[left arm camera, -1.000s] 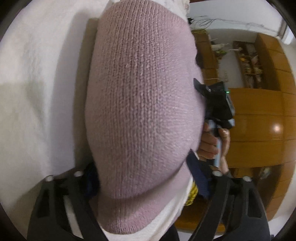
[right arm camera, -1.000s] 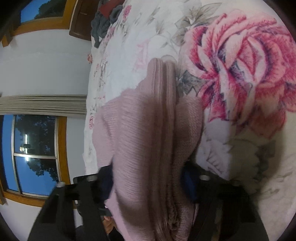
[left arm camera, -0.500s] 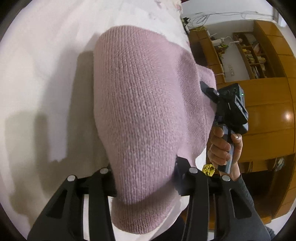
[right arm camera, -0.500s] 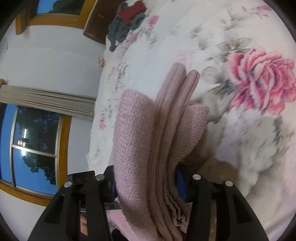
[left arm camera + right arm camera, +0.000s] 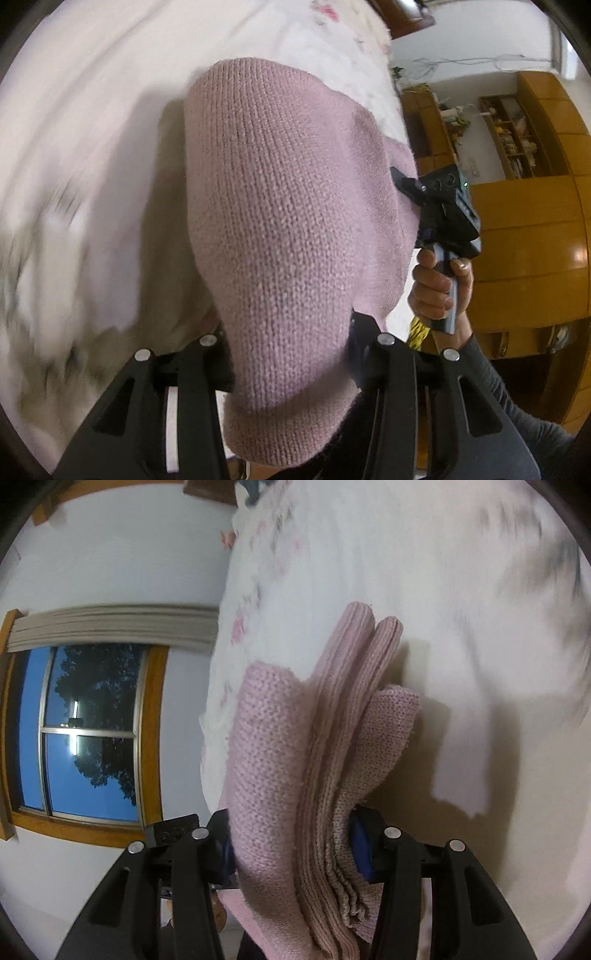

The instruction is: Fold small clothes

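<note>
No text, label, brand, number or sign can be read in either view. Small items on the wooden shelves (image 5: 513, 136) are too blurred to be made out, and no lettering is shown on the pink knit (image 5: 288, 221).

The left gripper (image 5: 290, 354) is clamped on a folded pink knitted garment (image 5: 288, 229), which bulges forward between its black fingers (image 5: 192, 373). Behind lies a blurred white bedcover (image 5: 92, 129). At right, a hand (image 5: 437, 288) grips the right gripper (image 5: 439, 210) against the garment's edge. Orange wooden cabinets (image 5: 532, 240) stand beyond.
</note>
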Motion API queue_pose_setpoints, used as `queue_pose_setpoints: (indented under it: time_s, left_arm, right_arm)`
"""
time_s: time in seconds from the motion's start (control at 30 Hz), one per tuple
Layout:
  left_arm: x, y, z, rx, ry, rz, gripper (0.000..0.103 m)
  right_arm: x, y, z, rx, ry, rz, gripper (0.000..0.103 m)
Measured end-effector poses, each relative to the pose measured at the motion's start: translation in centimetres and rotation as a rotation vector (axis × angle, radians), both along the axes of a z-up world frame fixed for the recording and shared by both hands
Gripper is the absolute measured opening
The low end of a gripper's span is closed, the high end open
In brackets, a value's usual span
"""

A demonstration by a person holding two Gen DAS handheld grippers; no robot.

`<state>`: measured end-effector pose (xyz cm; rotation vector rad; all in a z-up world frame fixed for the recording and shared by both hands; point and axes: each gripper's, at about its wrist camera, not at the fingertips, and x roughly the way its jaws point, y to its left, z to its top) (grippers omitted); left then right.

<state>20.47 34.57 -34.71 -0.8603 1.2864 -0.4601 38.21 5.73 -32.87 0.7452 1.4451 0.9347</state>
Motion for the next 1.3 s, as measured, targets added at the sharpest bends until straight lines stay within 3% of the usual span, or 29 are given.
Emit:
queue_pose_setpoints:
  time_s: [0.07, 0.17, 0.23, 0.33, 0.43, 0.53, 0.57, 0.6, 0.77, 0.83, 0.9, 0.97, 1.03, 1.1, 1.2, 1.23, 1.3]
  left_arm:
    - [-1.0, 0.7, -2.5, -0.001, 0.043, 0.012, 0.047]
    - [-1.7, 1.3, -3.1, -0.014, 0.06, 0.057, 0.062]
    - [-2.1, 1.9, -1.5, 0.065, 0.038, 0.106, 0.075]
    - [-4.3, 3.7, 3.2, 0.209, -0.112, 0.213, 0.076]
    - [-6.3, 3.2, 5.7, 0.113, -0.226, 0.206, 0.075]
    - [-6.4, 0.1, 5.0, 0.046, -0.225, 0.096, 0.068]
    - [-6.4, -0.8, 3.6, 0.052, -0.191, 0.068, 0.068]
    - [-6.2, -1.4, 2.4, 0.044, -0.159, 0.052, 0.067]
    - [-5.0, -3.4, 0.4, 0.005, -0.086, 0.058, 0.067]
    - [-4.6, -4.1, 1.1, -0.018, -0.071, 0.038, 0.067]
    - [-3.9, -4.6, 2.7, -0.052, -0.091, 0.009, 0.066]
    - [-3.5, -3.2, 5.2, -0.066, -0.165, 0.009, 0.066]
    - [-1.3, -0.6, 7.3, -0.075, -0.222, 0.061, 0.07]
    - [1.2, 1.0, 7.8, -0.052, -0.24, 0.087, 0.071]
    - [6.2, 2.1, 6.5, -0.043, -0.197, 0.088, 0.071]
    - [7.4, 2.1, 5.9, -0.034, -0.182, 0.086, 0.071]
    - [9.9, 2.7, 4.4, 0.004, -0.143, 0.075, 0.067]
  right_arm:
    - [-0.8, 0.5, -1.3, -0.053, -0.001, 0.003, 0.051]
    - [-1.0, -0.5, -2.5, -0.111, 0.028, -0.034, 0.068]
    - [-1.4, -2.2, -1.3, -0.133, 0.001, -0.081, 0.071]
    - [-2.9, -5.0, 1.8, -0.137, -0.081, -0.156, 0.071]
    - [-4.5, -5.9, 3.6, -0.139, -0.155, -0.161, 0.062]
    - [-5.0, -4.7, 3.6, -0.142, -0.18, -0.14, 0.047]
    - [-5.3, -3.4, 3.2, -0.142, -0.171, -0.127, 0.034]
    - [-5.4, -3.0, 2.9, -0.149, -0.168, -0.117, 0.015]
    - [-5.8, -1.2, 5.0, -0.234, -0.346, -0.126, 0.012]
    - [-4.9, -1.4, 2.3, -0.335, -0.307, -0.136, 0.012]
    - [-4.4, -1.8, 1.2, -0.331, -0.27, -0.155, 0.013]
    - [-4.3, -2.1, 1.8, -0.289, -0.258, -0.162, 0.015]
    - [-4.5, -2.5, 2.6, -0.275, -0.269, -0.152, 0.023]
    - [-4.1, -3.2, 3.7, -0.249, -0.28, -0.193, 0.043]
    - [-2.5, -2.6, 3.2, -0.255, -0.233, -0.194, 0.045]
    - [-2.0, -2.1, 2.8, -0.257, -0.216, -0.177, 0.045]
    - [-1.9, -1.3, 3.3, -0.265, -0.264, -0.161, 0.014]
